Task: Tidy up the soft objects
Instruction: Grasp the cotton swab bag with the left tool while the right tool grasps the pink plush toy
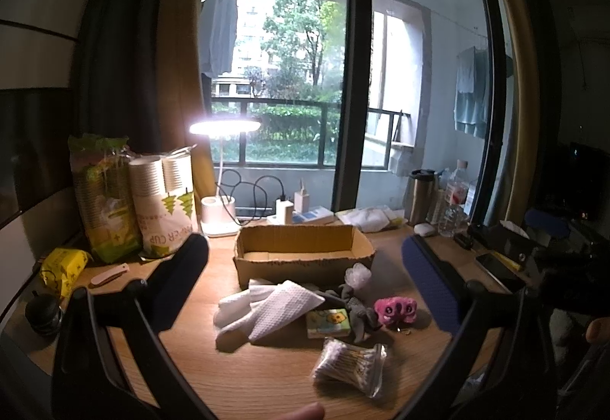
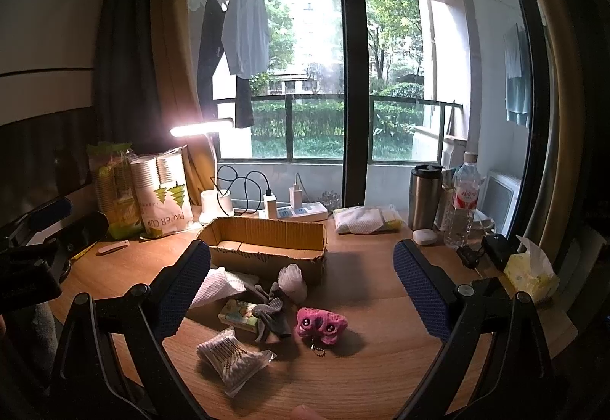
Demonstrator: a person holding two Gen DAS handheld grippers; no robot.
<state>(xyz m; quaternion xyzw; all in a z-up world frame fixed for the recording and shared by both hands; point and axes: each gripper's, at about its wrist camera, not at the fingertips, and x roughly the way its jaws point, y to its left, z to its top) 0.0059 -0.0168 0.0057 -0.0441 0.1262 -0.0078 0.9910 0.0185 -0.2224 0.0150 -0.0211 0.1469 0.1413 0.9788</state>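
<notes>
An empty cardboard box sits mid-desk. In front of it lie a white cloth, a grey glove, a pink plush toy, a small tissue pack, a clear crumpled bag and a bag of cotton swabs. My left gripper hangs open above the pile. My right gripper is open too, over the same items, holding nothing.
A lit desk lamp, paper cup packs, a power strip, a steel tumbler, a water bottle and a tissue box line the desk's back and sides. A phone lies right.
</notes>
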